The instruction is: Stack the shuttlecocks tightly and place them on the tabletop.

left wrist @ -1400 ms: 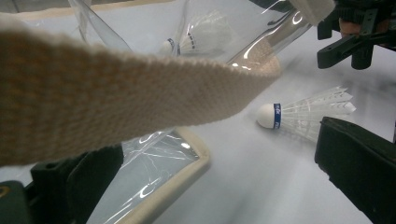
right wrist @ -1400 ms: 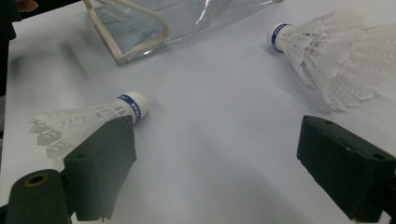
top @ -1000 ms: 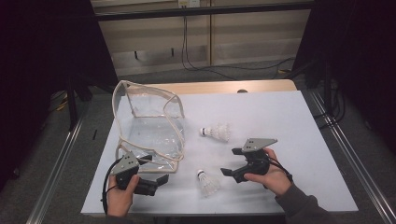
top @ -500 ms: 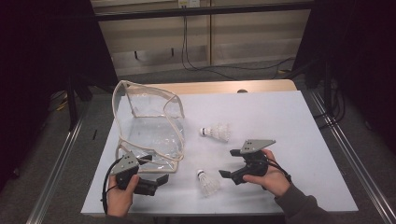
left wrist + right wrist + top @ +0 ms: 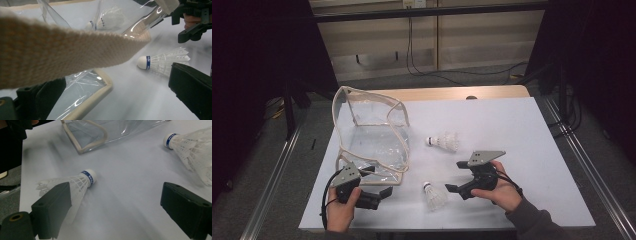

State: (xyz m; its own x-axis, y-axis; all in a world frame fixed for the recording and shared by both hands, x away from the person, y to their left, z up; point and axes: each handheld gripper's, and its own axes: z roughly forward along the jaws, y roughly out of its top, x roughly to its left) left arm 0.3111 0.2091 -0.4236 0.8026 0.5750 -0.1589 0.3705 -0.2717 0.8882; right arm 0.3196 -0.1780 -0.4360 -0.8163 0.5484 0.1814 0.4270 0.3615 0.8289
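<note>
Shuttlecocks lie on the pale grey worktop (image 5: 522, 130). We see the nearer white feathered shuttlecock with a blue band (image 5: 433, 196) on its side close to the front edge, its long axis running roughly front to back, rounded cork tip pointing away from us and skirt flaring toward us. In the right claw's own view this shuttlecock (image 5: 75, 183) has its cork toward the far side and its skirt partly behind one black jaw. The second white feathered shuttlecock (image 5: 444, 142) lies farther back, axis across the worktop, cork pointing left toward the clear plastic pouch with cream fabric trim (image 5: 372, 137).

The right claw (image 5: 453, 176) hovers just right of the nearer shuttlecock, jaws spread wide and holding nothing, aimed leftward. The hand (image 5: 502, 192) behind it rests low on the worktop, its dark sleeve running to the bottom edge.

The left claw (image 5: 379, 182) sits at the pouch's near corner, the hand (image 5: 339, 212) wrapped around its body. In the left claw's view, a wide cream strap (image 5: 65, 47) of the pouch crosses between the parted jaws and blocks much of the scene; we cannot tell whether the jaws press on it. Beyond it the nearer shuttlecock (image 5: 162, 61) is partly cut off by a jaw, and the farther shuttlecock (image 5: 107, 18) is blurred through the plastic.
</note>
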